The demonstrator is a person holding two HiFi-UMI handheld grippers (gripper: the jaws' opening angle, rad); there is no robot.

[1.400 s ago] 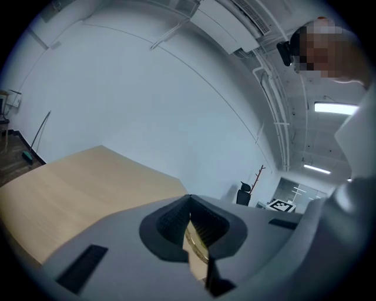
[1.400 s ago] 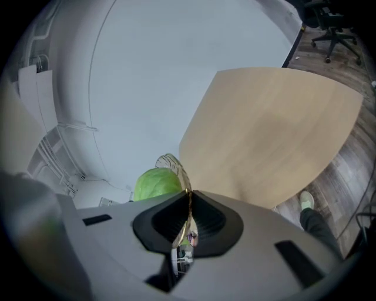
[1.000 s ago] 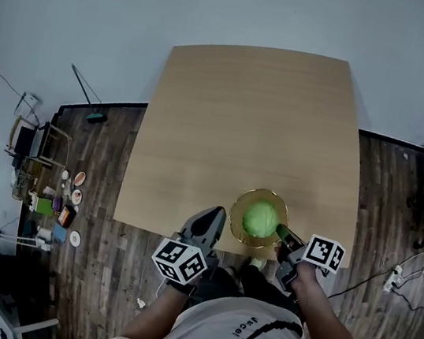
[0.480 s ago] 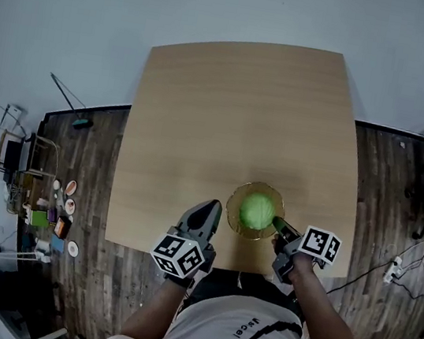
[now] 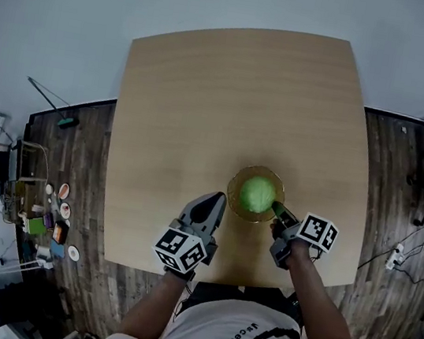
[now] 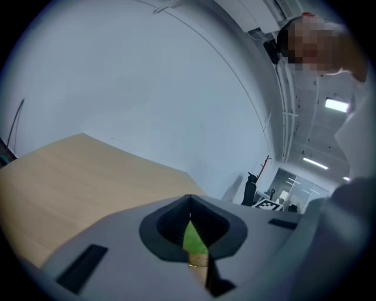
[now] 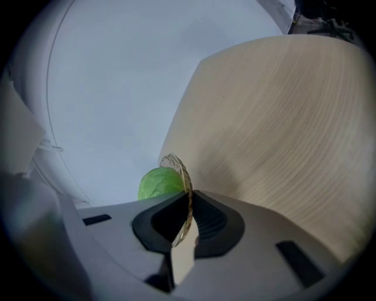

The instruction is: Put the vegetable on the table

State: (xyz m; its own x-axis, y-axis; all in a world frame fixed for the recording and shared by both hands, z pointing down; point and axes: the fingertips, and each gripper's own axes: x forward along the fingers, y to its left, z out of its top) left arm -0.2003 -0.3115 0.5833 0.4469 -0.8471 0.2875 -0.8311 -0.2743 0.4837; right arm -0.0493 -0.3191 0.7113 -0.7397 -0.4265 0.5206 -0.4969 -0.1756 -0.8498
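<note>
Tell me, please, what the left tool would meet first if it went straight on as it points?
Probably the rim of the glass bowl, with the cabbage inside it; depth is unclear.

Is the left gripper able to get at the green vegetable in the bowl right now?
Probably yes. The vegetable lies uncovered in the bowl; the left gripper, jaws together, sits beside it with nothing between. The right gripper clamps the opposite rim. The left jaws must open first.

Left gripper (image 5: 216, 199) closed, right (image 5: 276, 208) on bowl (image 5: 230, 191)
</note>
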